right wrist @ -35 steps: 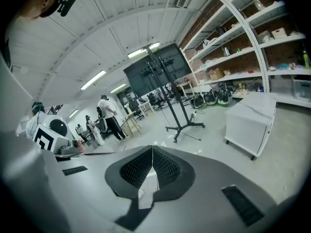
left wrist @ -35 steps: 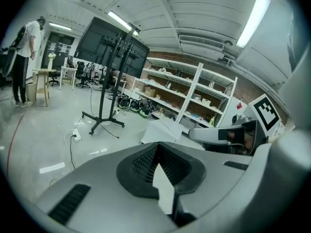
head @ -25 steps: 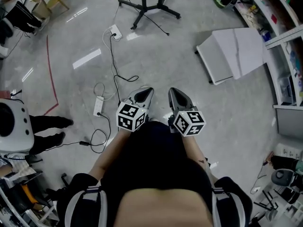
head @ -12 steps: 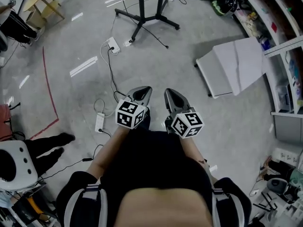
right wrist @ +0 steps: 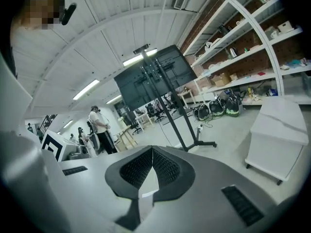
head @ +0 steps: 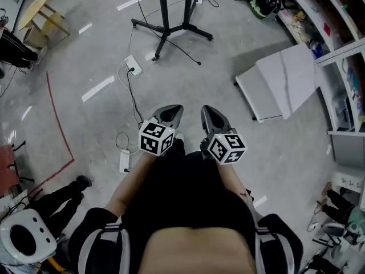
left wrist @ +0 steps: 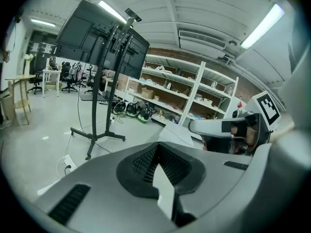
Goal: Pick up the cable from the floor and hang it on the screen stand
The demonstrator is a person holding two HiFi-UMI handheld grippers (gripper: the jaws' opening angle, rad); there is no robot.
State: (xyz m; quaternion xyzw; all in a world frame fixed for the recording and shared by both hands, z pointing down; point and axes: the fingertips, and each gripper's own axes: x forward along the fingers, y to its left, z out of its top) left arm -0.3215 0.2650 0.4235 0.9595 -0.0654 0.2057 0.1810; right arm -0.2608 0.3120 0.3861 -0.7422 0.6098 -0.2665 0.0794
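Cable [head: 133,96] lay on the floor just short of the screen stand [head: 164,23]; left gripper [head: 174,112] and right gripper [head: 210,114] both pressed together, empty. Approach step judged in hand; next, spread jaws and reach down

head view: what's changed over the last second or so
The floor has slid down the frame: the screen stand base, the cable and the white power strip all sit nearer, so the person has walked towards the stand. Nothing taken hold of or let go. The left gripper and right gripper stayed side by side in front of the body, jaws shut and empty.
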